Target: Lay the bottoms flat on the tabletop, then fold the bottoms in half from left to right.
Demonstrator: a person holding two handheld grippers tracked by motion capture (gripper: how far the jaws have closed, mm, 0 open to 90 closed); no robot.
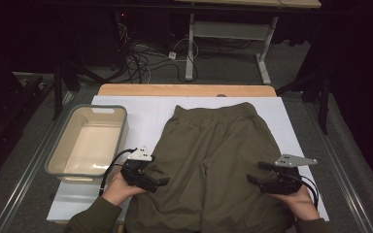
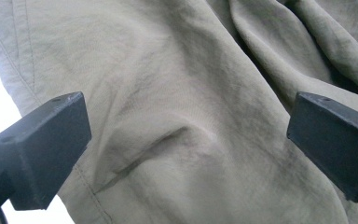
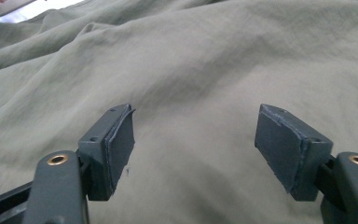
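Olive-green shorts (image 1: 213,155) lie flat on the white table cover, waistband at the far end and legs toward me. My left gripper (image 1: 162,182) rests over the left leg, its jaws wide apart with loose cloth (image 2: 186,116) under them and nothing pinched. Over the right leg hovers my right gripper (image 1: 251,175), pointing left. Its jaws stand apart above the smooth fabric (image 3: 205,84), and the pads (image 3: 121,144) touch nothing.
A pale, empty plastic bin (image 1: 88,143) stands left of the shorts on the white cover (image 1: 136,109). The wooden table edge (image 1: 184,90) runs along the far side. Beyond it are cables and a desk frame on the floor.
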